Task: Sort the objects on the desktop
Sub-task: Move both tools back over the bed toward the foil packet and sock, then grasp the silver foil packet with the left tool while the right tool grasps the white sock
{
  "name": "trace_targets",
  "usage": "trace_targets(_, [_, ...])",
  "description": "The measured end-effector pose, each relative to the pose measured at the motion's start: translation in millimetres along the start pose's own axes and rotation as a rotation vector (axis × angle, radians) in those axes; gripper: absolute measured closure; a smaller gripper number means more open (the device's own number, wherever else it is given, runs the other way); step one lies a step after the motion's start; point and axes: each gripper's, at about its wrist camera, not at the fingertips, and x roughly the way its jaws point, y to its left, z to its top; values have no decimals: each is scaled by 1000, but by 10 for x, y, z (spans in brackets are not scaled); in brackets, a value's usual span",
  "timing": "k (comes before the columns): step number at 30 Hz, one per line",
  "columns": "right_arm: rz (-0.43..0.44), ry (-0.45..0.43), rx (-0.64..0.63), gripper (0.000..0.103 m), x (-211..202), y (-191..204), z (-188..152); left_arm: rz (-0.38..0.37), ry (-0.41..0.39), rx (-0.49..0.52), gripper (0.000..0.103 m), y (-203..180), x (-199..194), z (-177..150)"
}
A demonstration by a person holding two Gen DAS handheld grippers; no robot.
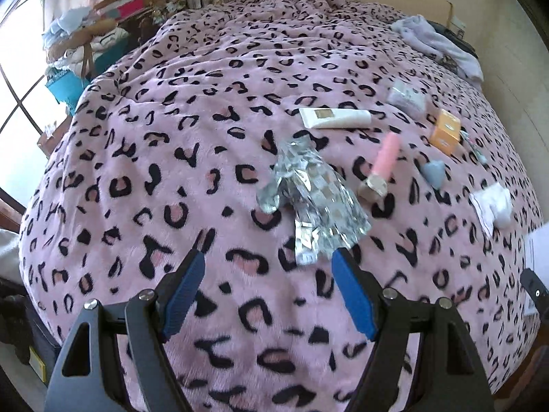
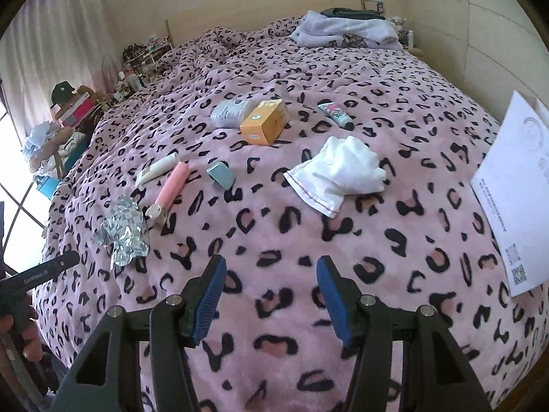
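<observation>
On the pink leopard-print blanket lie a crumpled silver foil bag, a white tube, a pink stick, a small blue item, an orange box, a grey packet and a white cloth. My left gripper is open and empty, just short of the foil bag. My right gripper is open and empty above bare blanket. From the right wrist I see the foil bag, pink stick, white tube, blue item, orange box, cloth and a patterned tube.
A white printed sheet lies at the blanket's right edge. Folded clothes sit at the far end by the wall. Cluttered shelves and bags stand on the left by the window. The other gripper's side shows at the far left.
</observation>
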Motion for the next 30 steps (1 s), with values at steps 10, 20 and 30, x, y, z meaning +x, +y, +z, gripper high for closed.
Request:
trace_targets(10, [-56,-43,64,47,190,-297,380,-12,45,-35,20,-389,524,340])
trace_targets(20, [-94,-37,127,47,434,-533,567,20,84,-71,20,-510,917,450])
trace_targets(30, [-128,12,196,46,969,-673,786,58,100,-70,13,-539,1126,501])
